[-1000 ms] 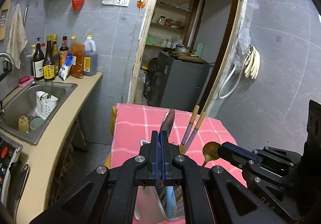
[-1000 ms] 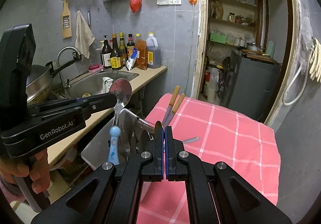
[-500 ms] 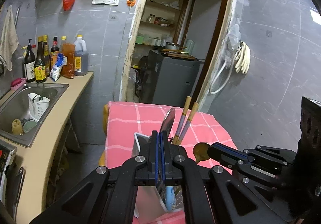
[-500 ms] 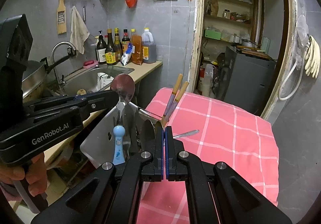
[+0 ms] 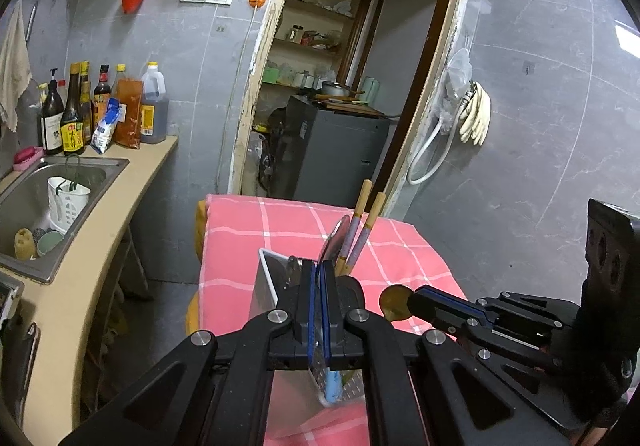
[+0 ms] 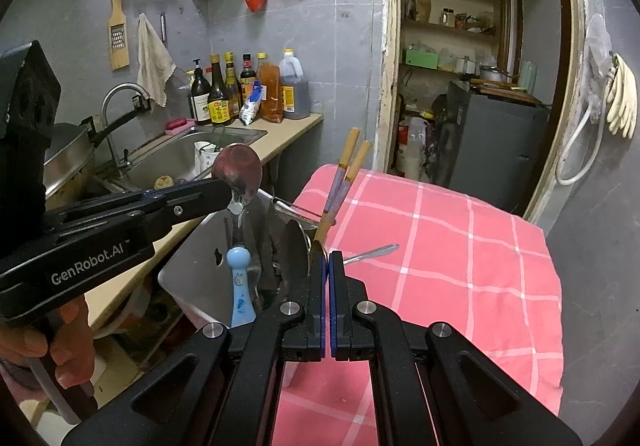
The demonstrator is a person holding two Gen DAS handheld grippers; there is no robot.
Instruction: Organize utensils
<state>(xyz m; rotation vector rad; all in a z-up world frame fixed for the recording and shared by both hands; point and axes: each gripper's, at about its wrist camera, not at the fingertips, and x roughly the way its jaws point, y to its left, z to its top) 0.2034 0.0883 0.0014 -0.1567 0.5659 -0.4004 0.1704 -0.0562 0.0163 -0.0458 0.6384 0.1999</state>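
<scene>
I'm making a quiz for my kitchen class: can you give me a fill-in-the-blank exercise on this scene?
1. The left gripper and the right gripper are each shut on a ___.
2. Two ___ with wooden tops stand in the holder.
3. The cloth under the holder is ___ with white lines.
4. The bottles stand on the counter beside the ___.

Missing words: spoon; chopsticks; pink; sink

Dim, cool indoor light, source out of frame. Strong fisheye bending at edges, black vignette corners. Faint glare patch on right wall [image 5: 628,36]. Both views sharp; shadows soft.
</scene>
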